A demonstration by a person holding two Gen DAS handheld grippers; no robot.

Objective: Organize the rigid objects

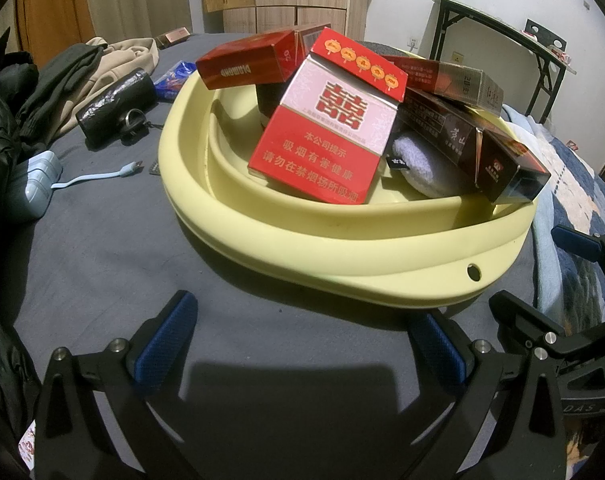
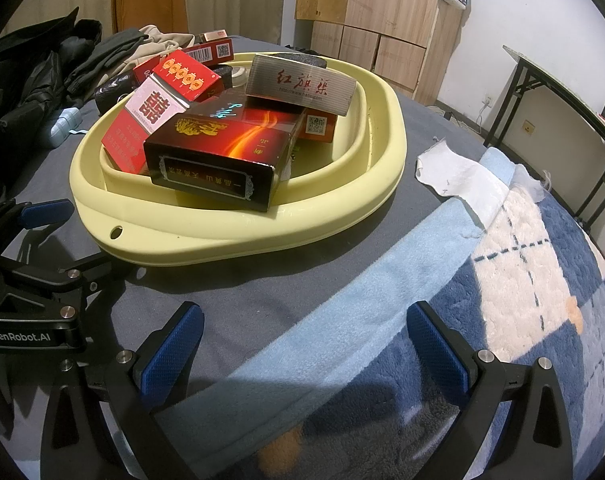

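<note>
Boxes (image 1: 326, 128) sit piled in yellow basin (image 1: 342, 240) on bed, just ahead of both tools. Left tool (image 1: 302, 344) & right tool (image 2: 304, 344) spread wide, empty. Gathering looks about done; next probably straighten the pile.

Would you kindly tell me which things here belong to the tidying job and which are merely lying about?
Job:
yellow basin
red-and-white carton
dark carton
silver carton
red Diamond carton
left gripper and right gripper, both open and empty

Lying about:
clothes
blue charger
fleece blanket
white cloth
folding table
</note>
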